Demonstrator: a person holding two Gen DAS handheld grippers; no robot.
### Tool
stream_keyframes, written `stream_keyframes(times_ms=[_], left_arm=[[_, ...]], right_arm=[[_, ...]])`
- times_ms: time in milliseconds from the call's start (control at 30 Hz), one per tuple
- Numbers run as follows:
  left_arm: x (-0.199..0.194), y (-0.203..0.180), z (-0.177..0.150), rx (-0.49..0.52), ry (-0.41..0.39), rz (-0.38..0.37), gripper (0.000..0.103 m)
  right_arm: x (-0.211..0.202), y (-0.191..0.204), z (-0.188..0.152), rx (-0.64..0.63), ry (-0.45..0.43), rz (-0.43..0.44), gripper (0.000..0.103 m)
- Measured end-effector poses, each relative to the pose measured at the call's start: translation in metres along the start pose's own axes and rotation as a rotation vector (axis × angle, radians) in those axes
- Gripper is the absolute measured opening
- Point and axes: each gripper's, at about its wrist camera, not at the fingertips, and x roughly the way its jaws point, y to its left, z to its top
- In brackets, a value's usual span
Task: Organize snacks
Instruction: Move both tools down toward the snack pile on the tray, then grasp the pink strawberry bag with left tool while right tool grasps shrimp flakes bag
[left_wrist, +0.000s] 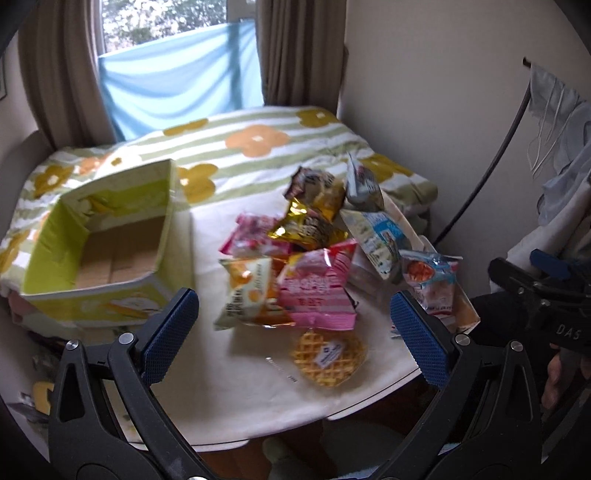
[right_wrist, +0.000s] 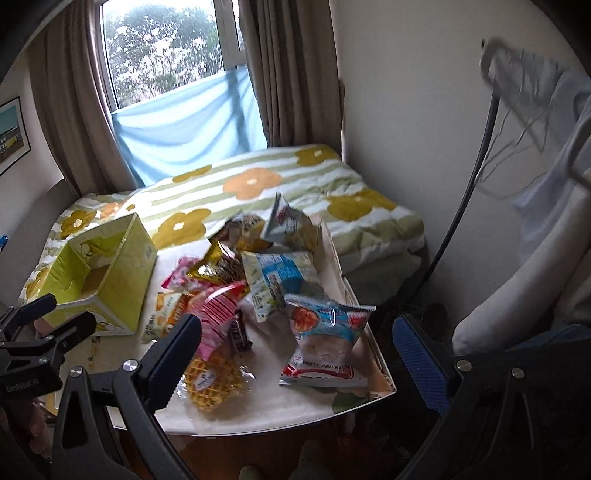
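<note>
A pile of snack packets lies on a small white table: a pink striped bag, an orange-print bag, a gold bag, a shrimp flakes bag and a wrapped waffle. An empty yellow-green cardboard box stands open at the table's left. My left gripper is open and empty, above the near side of the pile. My right gripper is open and empty, near the table's front right, above the waffle and the shrimp bag.
A bed with a green striped flower blanket lies behind the table, under a curtained window. A wall and a black cable are on the right, with hanging clothes. The table's front edge drops to the floor.
</note>
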Motion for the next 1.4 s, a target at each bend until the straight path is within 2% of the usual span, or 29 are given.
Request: stream_keyframes(times_ms=[267, 467, 600, 767, 900, 1033, 1067, 1400], left_arm=[[0.069, -0.034, 0.01, 0.01, 0.118, 0.036, 0.103], [0.121, -0.04, 0.007, 0.032, 0.214, 0.059, 0.103], [0.147, -0.043, 0.006, 0.077, 0.238, 0.067, 0.102], [0.174, -0.05, 0.009, 0.172, 0.252, 0.082, 0.091], [0.185, -0.052, 0.01, 0.209, 0.264, 0.07, 0.083], [0.194, -0.056, 0.006, 0.273, 0.274, 0.095, 0.071], [0.195, -0.056, 0.005, 0.282, 0.272, 0.104, 0.064], [0.19, -0.049, 0.007, 0.269, 0.258, 0.085, 0.051]], right_arm=[[0.074, -0.029, -0.016, 0.025, 0.204, 0.067, 0.103], [0.11, -0.037, -0.035, 0.072, 0.28, 0.098, 0.103], [0.124, -0.037, -0.042, 0.109, 0.292, 0.086, 0.103], [0.139, -0.035, -0.043, 0.145, 0.294, 0.047, 0.103], [0.147, -0.033, -0.041, 0.163, 0.292, 0.02, 0.103], [0.152, -0.034, -0.041, 0.18, 0.297, -0.008, 0.103], [0.153, -0.035, -0.041, 0.185, 0.298, -0.013, 0.103], [0.161, -0.035, -0.039, 0.194, 0.308, -0.036, 0.103]])
